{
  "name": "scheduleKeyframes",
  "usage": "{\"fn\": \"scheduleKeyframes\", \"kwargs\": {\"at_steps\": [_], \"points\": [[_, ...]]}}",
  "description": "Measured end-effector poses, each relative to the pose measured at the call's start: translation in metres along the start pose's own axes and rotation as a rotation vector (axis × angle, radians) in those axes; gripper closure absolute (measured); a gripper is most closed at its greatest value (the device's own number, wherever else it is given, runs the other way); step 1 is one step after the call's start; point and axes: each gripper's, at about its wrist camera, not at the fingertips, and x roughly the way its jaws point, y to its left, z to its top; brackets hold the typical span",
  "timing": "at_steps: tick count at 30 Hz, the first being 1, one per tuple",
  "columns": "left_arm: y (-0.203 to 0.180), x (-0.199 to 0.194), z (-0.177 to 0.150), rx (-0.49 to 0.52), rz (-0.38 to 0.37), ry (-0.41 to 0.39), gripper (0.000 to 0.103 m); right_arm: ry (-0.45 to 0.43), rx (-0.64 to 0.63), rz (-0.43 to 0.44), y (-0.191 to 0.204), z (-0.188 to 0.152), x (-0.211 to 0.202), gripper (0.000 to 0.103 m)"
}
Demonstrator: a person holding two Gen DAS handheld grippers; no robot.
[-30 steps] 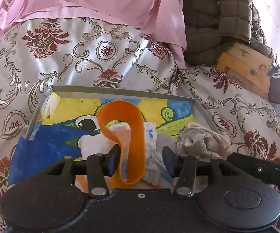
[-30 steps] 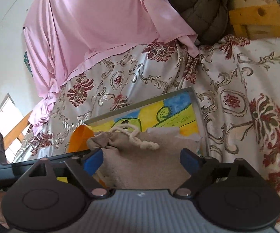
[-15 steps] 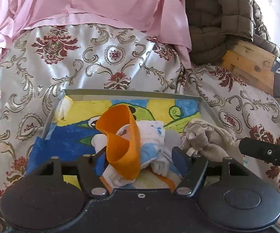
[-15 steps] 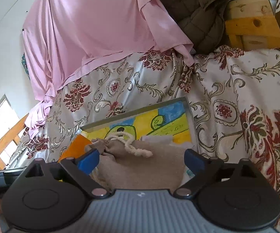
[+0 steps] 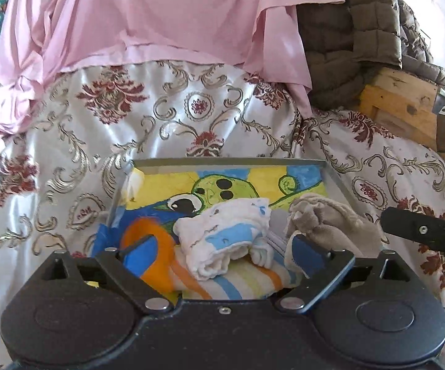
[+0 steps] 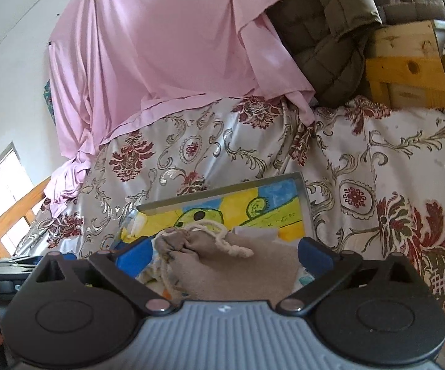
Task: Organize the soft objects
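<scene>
A grey tray (image 5: 228, 162) with a painted cartoon bottom lies on the bedspread. In it lie a white and blue cloth bundle (image 5: 225, 234), an orange band with a striped cloth (image 5: 157, 259), and a beige drawstring pouch (image 5: 330, 219). My left gripper (image 5: 222, 252) is open, its fingers on either side of the bundle and not holding it. In the right wrist view the pouch (image 6: 231, 268) lies between the spread fingers of my open right gripper (image 6: 222, 252), over the tray (image 6: 222, 188).
A floral satin bedspread (image 5: 191, 117) covers the surface around the tray. A pink sheet (image 5: 161, 15) hangs behind, with an olive quilted jacket (image 5: 361, 24) and a wooden crate (image 5: 401, 104) at the right. The right gripper's body (image 5: 426, 231) reaches in from the right.
My left gripper has opened and let go of the orange band and cloth, which dropped into the tray. My right gripper has opened wider around the pouch. Both have pulled back a little.
</scene>
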Motion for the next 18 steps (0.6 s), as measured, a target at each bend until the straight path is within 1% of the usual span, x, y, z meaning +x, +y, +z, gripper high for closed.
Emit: {"fn": "scheduleKeyframes", "kwargs": {"at_steps": [4,8,10,14,18], "points": [[0.000,-0.026,-0.001,-0.001,0.014,0.009,0.005,-0.003,-0.040,-0.010,0.013,-0.003,-0.015,0.000],[0.002,-0.059,-0.004,0.007,0.027,0.051,0.005,-0.019,-0.070,-0.014,0.026,-0.010,-0.037,0.000],[0.003,-0.081,-0.011,0.024,0.037,0.042,0.002,-0.024,-0.087,-0.015,0.032,-0.015,-0.049,0.000],[0.007,-0.124,-0.027,0.024,0.058,0.026,0.002,-0.031,-0.128,-0.015,0.045,-0.028,-0.075,0.000],[0.012,-0.162,-0.050,-0.014,0.085,-0.038,0.001,-0.053,-0.169,-0.011,0.061,-0.040,-0.106,0.000]]}}
